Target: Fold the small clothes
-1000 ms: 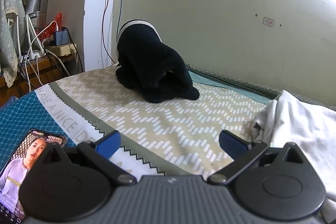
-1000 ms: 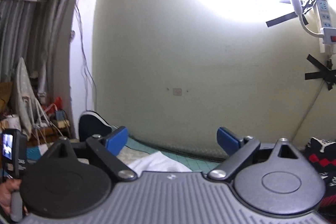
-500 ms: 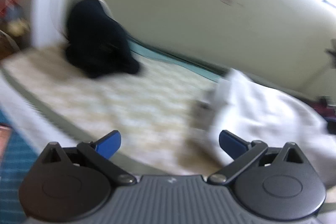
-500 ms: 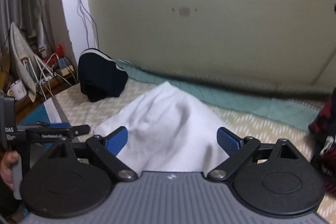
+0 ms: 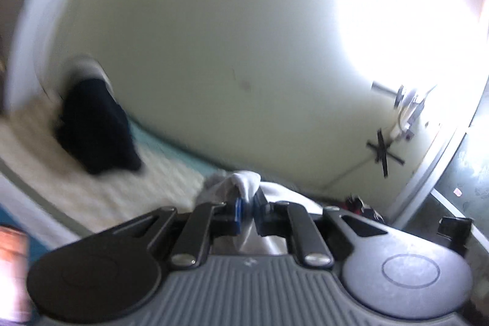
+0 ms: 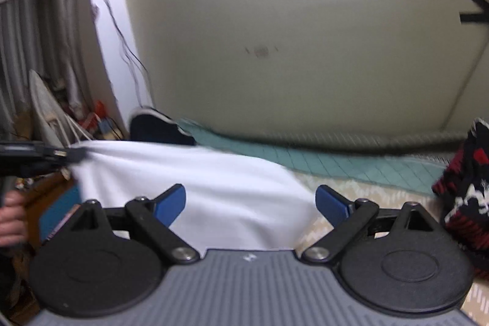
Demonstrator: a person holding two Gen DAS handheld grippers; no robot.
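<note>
A white garment (image 6: 195, 173) lies partly lifted over the patterned bed cover (image 6: 382, 191). My left gripper (image 5: 248, 208) is shut on a bunched edge of that white garment (image 5: 247, 182), which sticks up between its blue pads. In the right wrist view the left gripper (image 6: 65, 155) shows at the far left, pulling the cloth's corner up and taut. My right gripper (image 6: 250, 203) is open, hovering just above the near part of the white cloth, nothing between its fingers. A black folded garment (image 5: 97, 127) sits at the back left by the wall.
A red, black and white patterned garment (image 6: 464, 188) lies at the right edge of the bed. A phone (image 5: 12, 271) rests at the near left. The wall (image 6: 275, 35) runs close behind the bed, with cables and clutter (image 6: 91, 118) at the left. A hand (image 6: 12, 219) holds the left gripper.
My left gripper went from wide open to shut on the white garment's edge and rose, lifting the cloth. The right gripper tilted down toward the bed and stayed open.
</note>
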